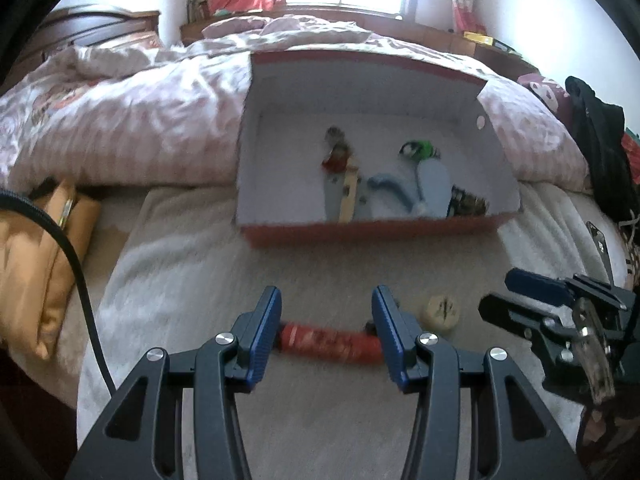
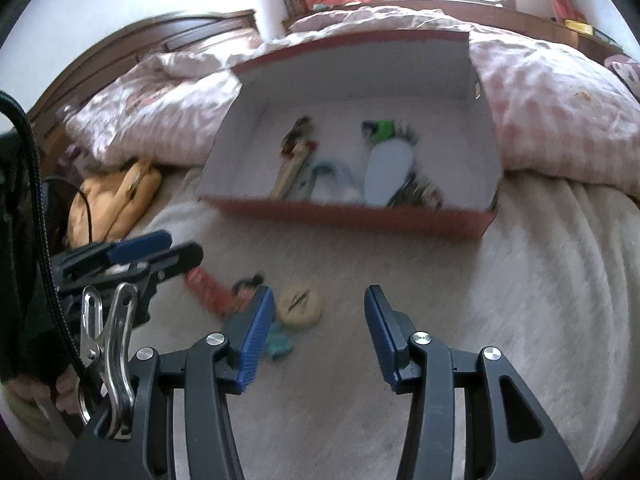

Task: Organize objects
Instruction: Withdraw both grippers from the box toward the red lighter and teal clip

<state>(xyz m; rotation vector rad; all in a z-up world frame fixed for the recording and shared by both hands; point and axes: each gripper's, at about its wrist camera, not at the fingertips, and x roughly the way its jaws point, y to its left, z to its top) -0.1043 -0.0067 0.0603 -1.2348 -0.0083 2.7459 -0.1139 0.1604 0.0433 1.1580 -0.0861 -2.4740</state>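
Red tube [image 1: 329,341] on bed [image 1: 320,272] between wide-spread fingers of left gripper [image 1: 325,320], untouched; right gripper [image 2: 319,316] wide apart, empty; cream disc [image 2: 299,305] beside; box [image 1: 368,232] beyond, holding items

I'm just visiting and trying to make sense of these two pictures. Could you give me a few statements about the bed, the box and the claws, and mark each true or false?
1. Both claws are wide open and holding nothing. True: the left claw and the right claw each gape apart.
2. The red tube lies inside the box. False: it lies on the blanket, between the left claw's fingers.
3. The red box already holds several small things. True.
4. The round cream disc sits in the box. False: it is on the blanket, outside the box.
5. The box has its lid on. False: it is open on top.
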